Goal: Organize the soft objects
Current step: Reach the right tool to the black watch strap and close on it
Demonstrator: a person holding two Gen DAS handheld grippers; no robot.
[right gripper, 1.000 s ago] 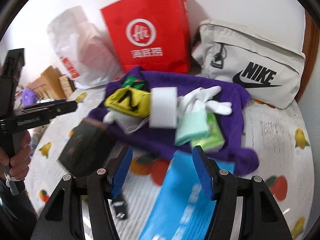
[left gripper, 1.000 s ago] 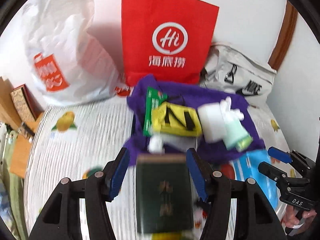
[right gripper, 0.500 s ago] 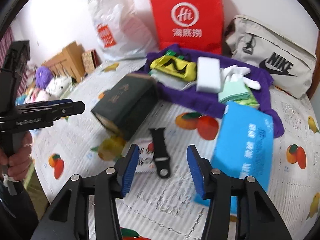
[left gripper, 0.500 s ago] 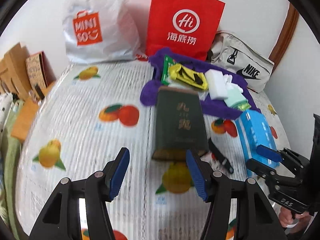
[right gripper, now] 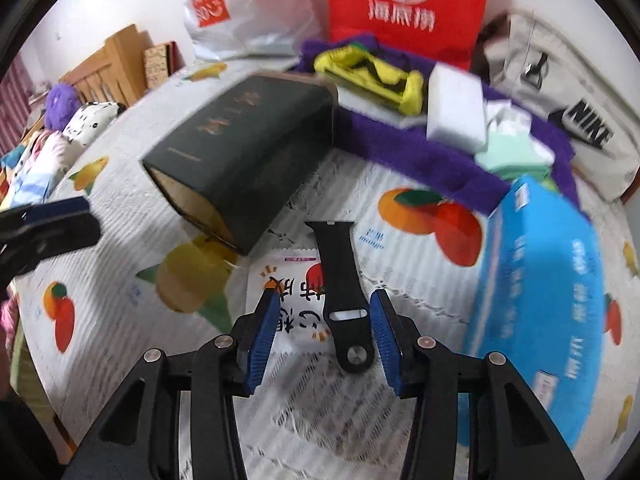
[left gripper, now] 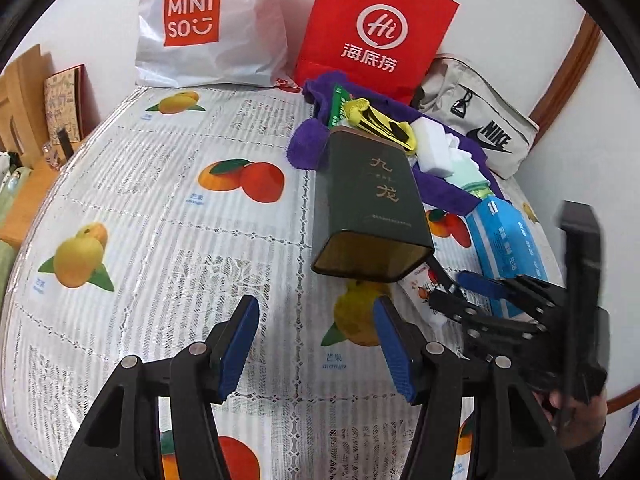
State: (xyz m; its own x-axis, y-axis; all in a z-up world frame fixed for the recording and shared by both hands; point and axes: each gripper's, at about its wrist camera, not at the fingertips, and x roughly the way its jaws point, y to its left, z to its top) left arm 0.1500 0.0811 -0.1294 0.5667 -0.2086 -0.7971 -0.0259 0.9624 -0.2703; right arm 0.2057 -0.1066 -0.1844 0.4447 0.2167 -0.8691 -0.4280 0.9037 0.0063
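Black watch strap (right gripper: 340,288) was lying on a snack packet (right gripper: 288,300), straddled by the right gripper (right gripper: 322,334), pads apart, not yet pinched; only the strap should've been caught; left gripper (left gripper: 316,344) was open, empty.

Light: bright, even, soft shadows | Glare: sheen on glossy white plastic shopping bag (left gripper: 208,28) | Blur: left wrist view sharp; right wrist view motion-smeared, worst on dark green rectangular box (right gripper: 248,152) and blue tissue pack (right gripper: 540,300) | Distortion: fisheye bowing, black vignette corners
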